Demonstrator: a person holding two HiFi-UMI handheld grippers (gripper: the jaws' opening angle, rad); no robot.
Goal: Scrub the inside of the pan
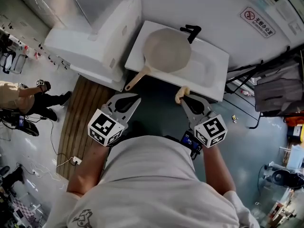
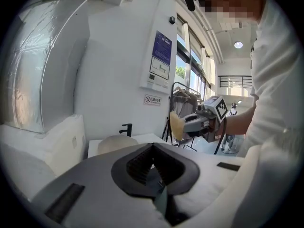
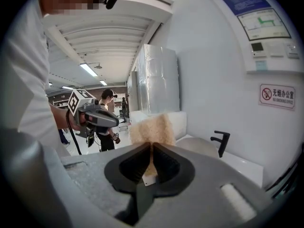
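A pale round pan with a wooden handle lies in the white sink, below the black faucet. My right gripper hovers just short of the sink's near edge, shut on a tan sponge; in the right gripper view the sponge sticks up from the closed jaws, with the pan beyond it. My left gripper is shut with nothing in it, near the tip of the pan's handle. The left gripper view shows the pan ahead and the sponge to the right.
A white block-shaped unit stands left of the sink. A wooden slatted mat lies on the floor below it. A clothes rack and cables are at the right. A person stands at the far left.
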